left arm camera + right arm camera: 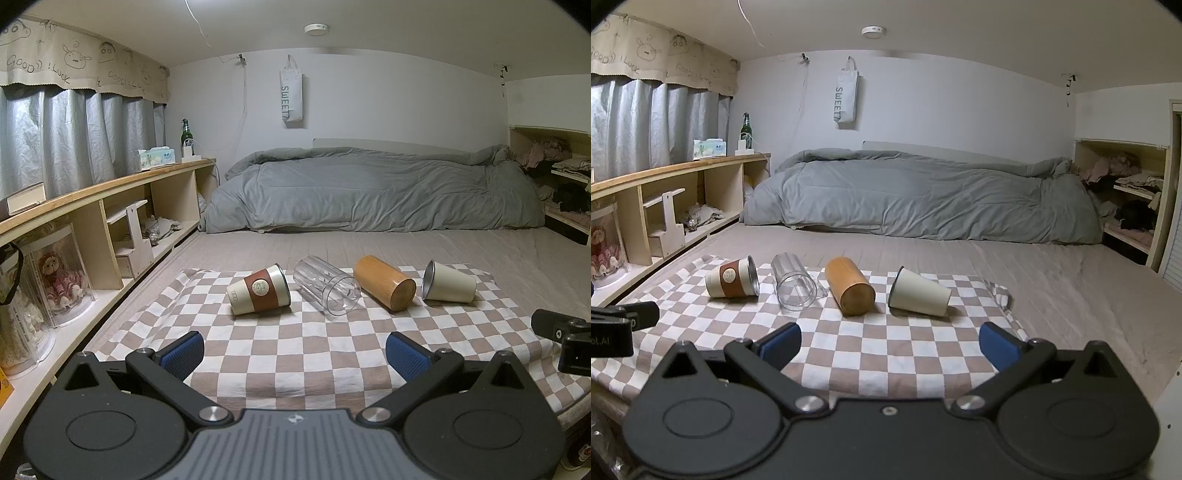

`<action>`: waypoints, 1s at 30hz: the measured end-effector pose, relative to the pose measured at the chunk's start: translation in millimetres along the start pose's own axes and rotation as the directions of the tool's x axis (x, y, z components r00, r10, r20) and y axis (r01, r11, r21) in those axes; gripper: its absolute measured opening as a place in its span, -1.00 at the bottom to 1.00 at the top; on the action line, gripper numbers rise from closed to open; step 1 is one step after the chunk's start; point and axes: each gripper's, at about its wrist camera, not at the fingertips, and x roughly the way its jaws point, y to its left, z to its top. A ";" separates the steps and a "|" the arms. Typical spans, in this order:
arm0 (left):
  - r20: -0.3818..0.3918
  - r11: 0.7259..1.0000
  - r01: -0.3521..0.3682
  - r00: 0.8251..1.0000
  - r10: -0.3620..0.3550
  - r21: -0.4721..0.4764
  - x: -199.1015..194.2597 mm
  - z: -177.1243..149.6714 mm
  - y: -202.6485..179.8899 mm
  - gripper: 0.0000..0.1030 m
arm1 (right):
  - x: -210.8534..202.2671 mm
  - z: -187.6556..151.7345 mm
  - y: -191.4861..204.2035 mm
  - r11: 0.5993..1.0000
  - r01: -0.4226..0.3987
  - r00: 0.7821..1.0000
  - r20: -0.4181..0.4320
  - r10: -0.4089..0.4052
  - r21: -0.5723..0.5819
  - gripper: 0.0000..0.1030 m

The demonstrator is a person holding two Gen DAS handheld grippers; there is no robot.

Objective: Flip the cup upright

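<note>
**Four cups on their sides, both grippers spread wide and empty**

Four vessels are seen lying on their sides in a row across a brown-and-white checked cloth (295, 350) spread over the bed. From left to right: a cream cup w/ a brown sleeve and round badge (258, 290), a clear ribbed plastic tumbler (327, 290), an orange-brown wooden cylinder cup (384, 282) and a plain cream tapered cup w/ metal rim (448, 282). None is upright. The sleeved cup's mouth is turned to the right, toward the tumbler; the tumbler's open mouth and the wooden cup's flat end are turned toward the cameras; the plain cream cup's rim is turned left, toward the wooden cup. The cups lie close beside each other; whether any two are touching can't be told.

The left gripper (295, 350) is held low over the near part of the cloth, jaws spread wide, blue pads (183, 352) far apart, nothing between them. It is lined up approx. w/ the tumbler, well short of the row.

The right gripper (890, 345) is likewise spread wide and empty, short of the row, roughly facing the wooden cup (849, 286) and the plain cream cup (919, 291).

Behind the cloth a grey duvet (369, 188) is bunched against the far wall; a wooden shelf unit (110, 221) runs along the left side.
</note>
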 end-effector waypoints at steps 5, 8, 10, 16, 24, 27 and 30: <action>0.000 1.000 0.000 1.000 0.000 0.000 -0.1 0.0 0.0 1.00 | 1.4 -0.3 0.1 1.000 0.000 1.000 -0.001 0.000 -0.001 1.00; -0.001 1.000 0.000 1.000 0.000 0.000 0.1 0.0 0.0 1.00 | 1.2 -0.2 0.3 1.000 0.001 1.000 -0.002 -0.001 0.000 1.00; -0.001 1.000 -0.001 1.000 0.001 0.000 0.0 0.0 0.0 1.00 | 1.0 -0.1 0.7 1.000 0.000 1.000 -0.002 0.000 -0.001 1.00; 0.000 1.000 -0.001 1.000 0.001 0.000 0.0 0.0 0.0 1.00 | 0.8 0.3 0.8 1.000 0.000 1.000 -0.003 0.000 -0.002 1.00; 0.000 1.000 -0.001 1.000 0.001 0.000 0.0 0.0 0.0 1.00 | 1.5 -2.3 0.7 1.000 0.000 1.000 -0.005 0.000 -0.003 1.00; 0.000 1.000 -0.001 1.000 0.001 0.000 0.0 0.0 0.0 1.00 | 1.4 -2.1 0.9 1.000 0.000 1.000 -0.004 0.000 -0.003 1.00; 0.000 1.000 0.000 1.000 0.000 0.000 -0.1 0.0 -0.1 1.00 | 1.4 -1.9 0.9 1.000 0.000 1.000 -0.005 0.000 -0.003 1.00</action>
